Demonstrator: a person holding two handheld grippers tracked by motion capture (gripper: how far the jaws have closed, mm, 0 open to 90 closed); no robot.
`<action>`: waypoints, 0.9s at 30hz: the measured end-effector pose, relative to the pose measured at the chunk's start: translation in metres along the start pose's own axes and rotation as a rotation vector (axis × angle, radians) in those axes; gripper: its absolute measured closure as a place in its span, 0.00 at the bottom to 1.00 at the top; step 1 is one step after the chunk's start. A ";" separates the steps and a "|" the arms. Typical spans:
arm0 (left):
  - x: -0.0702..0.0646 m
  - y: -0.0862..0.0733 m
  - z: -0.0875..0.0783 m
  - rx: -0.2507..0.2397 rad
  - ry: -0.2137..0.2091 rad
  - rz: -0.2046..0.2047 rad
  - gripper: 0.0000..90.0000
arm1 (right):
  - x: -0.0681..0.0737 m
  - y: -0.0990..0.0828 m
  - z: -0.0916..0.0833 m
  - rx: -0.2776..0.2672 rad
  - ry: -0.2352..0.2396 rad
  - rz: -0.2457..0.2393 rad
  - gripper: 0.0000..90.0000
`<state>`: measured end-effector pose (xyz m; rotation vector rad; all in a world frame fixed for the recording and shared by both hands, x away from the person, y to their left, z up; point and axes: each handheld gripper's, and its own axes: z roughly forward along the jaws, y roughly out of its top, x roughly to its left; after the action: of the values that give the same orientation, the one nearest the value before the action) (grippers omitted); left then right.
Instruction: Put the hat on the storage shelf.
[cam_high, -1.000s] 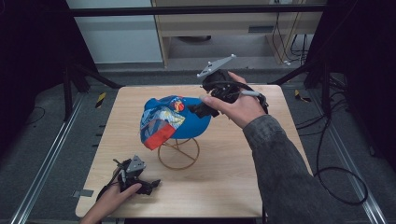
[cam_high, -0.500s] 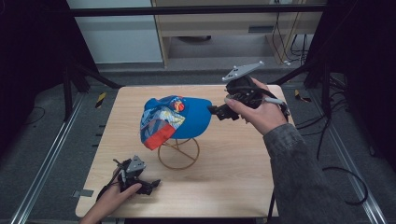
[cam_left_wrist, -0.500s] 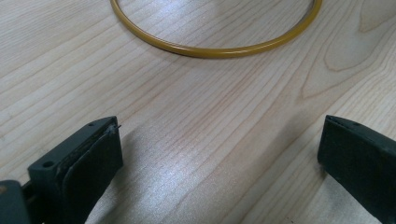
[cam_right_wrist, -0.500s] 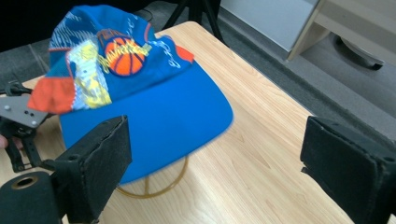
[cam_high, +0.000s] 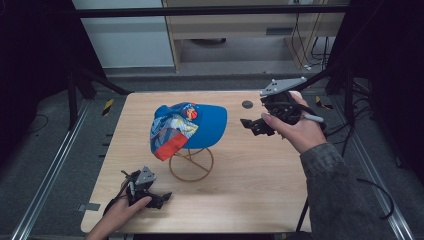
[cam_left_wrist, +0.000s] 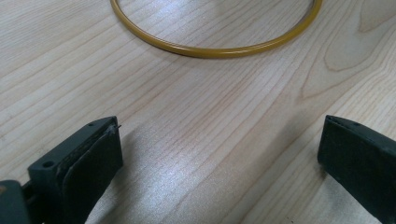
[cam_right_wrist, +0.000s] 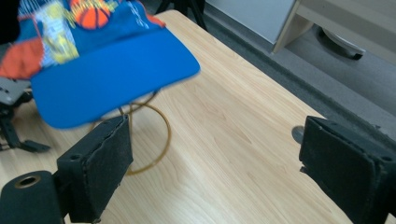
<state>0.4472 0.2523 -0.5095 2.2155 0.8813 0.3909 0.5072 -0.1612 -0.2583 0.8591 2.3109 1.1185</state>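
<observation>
Cap: a blue cap (cam_high: 192, 126) with a printed, multicoloured crown showing orange, red and yellow patches sits on top of a wire stand (cam_high: 191, 163) at the middle of the table (cam_high: 250, 175); its plain blue brim points right, toward the right gripper. In the right gripper view the cap (cam_right_wrist: 100, 56) lies at the upper left, brim nearest the camera and blurred at its edge.
Stand: thin gold-coloured wire with a round base ring flat on the wood, below the cap; part of that ring (cam_left_wrist: 215, 44) crosses the top of the left gripper view, and its loop (cam_right_wrist: 156, 135) shows under the brim in the right gripper view.
Right gripper: the right gripper (cam_high: 254, 125) is held above the table to the right of the cap, near the brim but not touching it, jaws pointing left toward it; in its own view the two black jaws stand wide apart with bare tabletop between them.
Left gripper: the left gripper (cam_high: 159, 199) rests low at the near left corner, near and to the left of the stand's base, well apart from the cap; its jaws are spread wide with nothing between them.
Table: light wood, with a small dark round mark (cam_high: 247, 104) near the far edge, right of the cap.
</observation>
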 end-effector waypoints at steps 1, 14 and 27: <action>0.000 0.000 0.000 0.000 0.000 0.000 0.00 | -0.001 -0.004 0.000 -0.001 -0.003 0.004 0.11; 0.000 0.000 0.000 0.002 -0.001 0.001 0.00 | -0.013 -0.049 0.001 0.017 -0.051 0.038 0.12; 0.000 0.000 0.000 0.002 -0.001 0.001 0.00 | -0.018 -0.115 0.017 0.067 -0.068 0.084 0.14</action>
<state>0.4471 0.2524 -0.5095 2.2179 0.8808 0.3889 0.4915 -0.2202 -0.3595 1.0117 2.2868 1.0339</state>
